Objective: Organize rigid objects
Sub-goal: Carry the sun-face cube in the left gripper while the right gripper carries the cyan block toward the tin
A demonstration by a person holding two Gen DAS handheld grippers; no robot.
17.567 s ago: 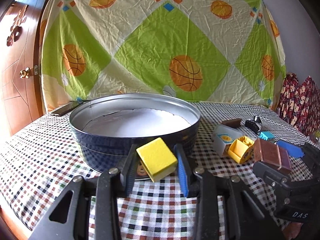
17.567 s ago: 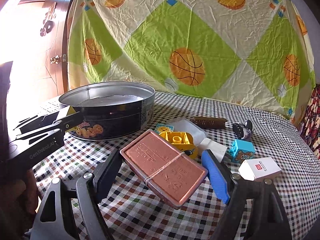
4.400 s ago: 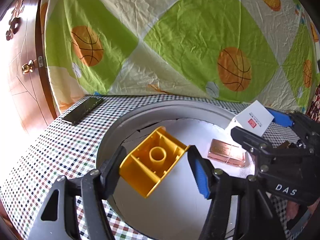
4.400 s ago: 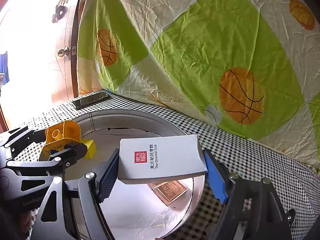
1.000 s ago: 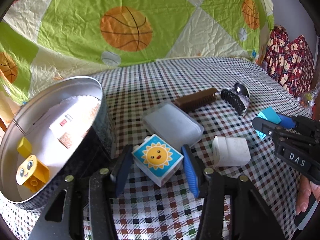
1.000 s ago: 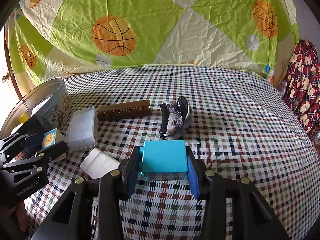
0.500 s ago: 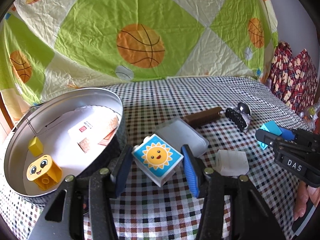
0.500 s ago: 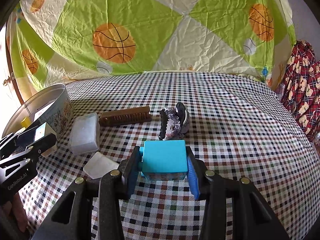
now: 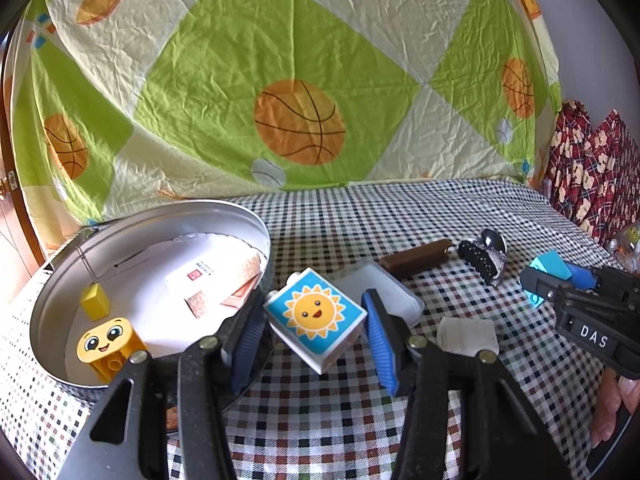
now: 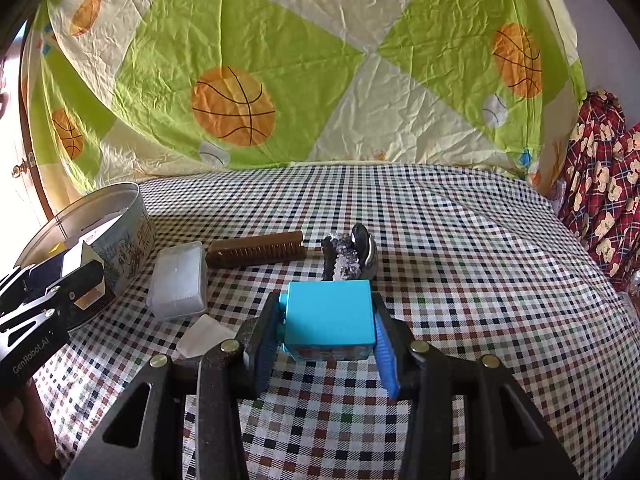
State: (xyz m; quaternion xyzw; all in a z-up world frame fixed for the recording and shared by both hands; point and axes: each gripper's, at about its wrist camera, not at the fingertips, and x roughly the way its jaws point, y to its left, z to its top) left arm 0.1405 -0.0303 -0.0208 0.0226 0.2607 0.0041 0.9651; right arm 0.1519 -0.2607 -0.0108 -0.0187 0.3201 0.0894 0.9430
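Beside the round tin (image 9: pixel 52 296), the left tool (image 9: pixel 316 326) clamps the sun block (image 9: pixel 316 314); the right tool (image 10: pixel 328 332) clamps the turquoise block (image 10: pixel 330 318).

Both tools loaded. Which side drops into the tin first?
Left. The left tool holds the sun block right beside the tin rim. The right tool grips the cyan block farther out, past the white box and brush.
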